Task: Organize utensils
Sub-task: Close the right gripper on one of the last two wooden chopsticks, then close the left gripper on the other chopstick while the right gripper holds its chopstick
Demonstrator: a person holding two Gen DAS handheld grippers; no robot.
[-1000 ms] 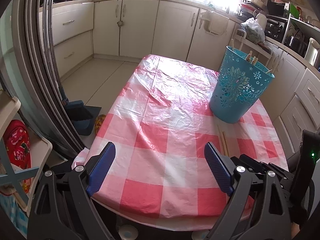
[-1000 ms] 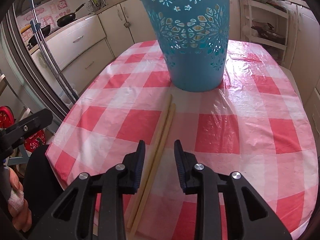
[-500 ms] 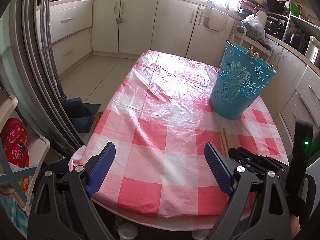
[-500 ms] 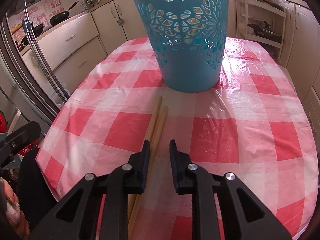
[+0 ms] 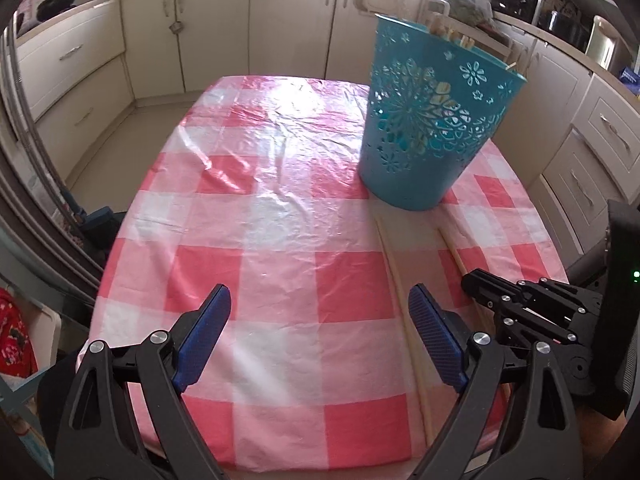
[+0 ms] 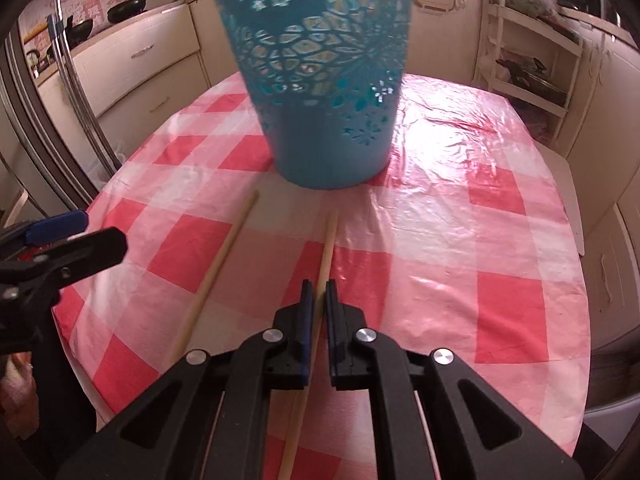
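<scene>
One chopstick (image 6: 326,248) is clamped between the jaws of the right gripper (image 6: 319,294), which have just been closing on it; its far end points toward the blue basket (image 6: 320,92), presumably so that it can be lifted and dropped in with little turning. The second chopstick (image 6: 218,264) is left lying on the checked tablecloth (image 6: 500,240), apart from the first and angled away from it, near the left gripper (image 5: 320,312), whose jaws are held wide apart with nothing between them. It is probably kept open and low over the cloth to take that second stick, which lies just beside its right finger in the left wrist view. The basket stands on the table just beyond both sticks; wooden tips (image 5: 452,34) are seen above its rim, though how many utensils are inside cannot be made out. The near ends of both chopsticks are hidden under the gripper bodies, and the basket's rim is cut off in the right wrist view, which is blurred.
</scene>
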